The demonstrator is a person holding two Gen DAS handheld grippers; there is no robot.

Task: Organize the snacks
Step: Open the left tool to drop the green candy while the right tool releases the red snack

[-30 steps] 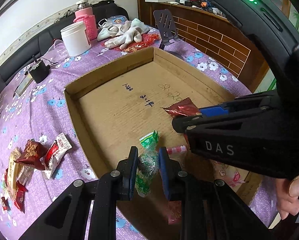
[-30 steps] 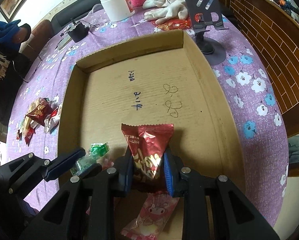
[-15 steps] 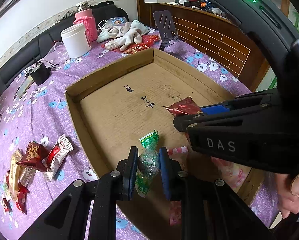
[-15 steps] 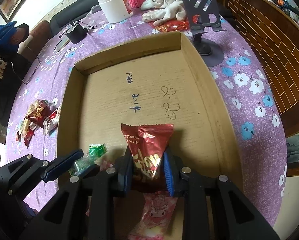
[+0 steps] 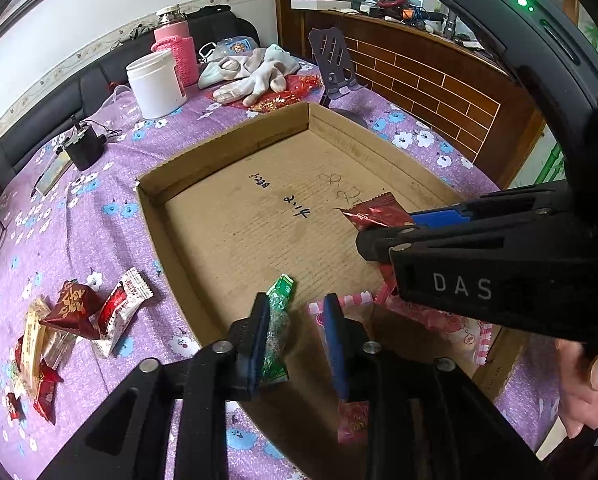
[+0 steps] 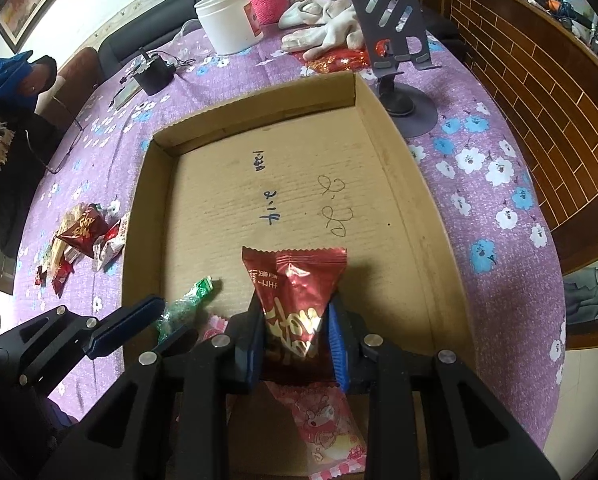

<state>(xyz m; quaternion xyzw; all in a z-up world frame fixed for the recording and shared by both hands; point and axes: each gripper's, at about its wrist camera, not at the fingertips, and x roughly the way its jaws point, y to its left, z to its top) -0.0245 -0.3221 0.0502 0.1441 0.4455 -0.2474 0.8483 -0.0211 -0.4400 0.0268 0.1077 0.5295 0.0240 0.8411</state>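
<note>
Releasing is under way: the left hand-held gripper has just been opening, green candy loose between its jaws over the box. The right hand-held gripper clamps a red packet; next, open it too. More snacks wait on the table.

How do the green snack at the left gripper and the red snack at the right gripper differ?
The green snack is slim and glittery; the red snack is a broad foil packet. The left gripper has just been opening its jaws around the green one; the right gripper clamps the red. Both are over the cardboard tray.
</note>
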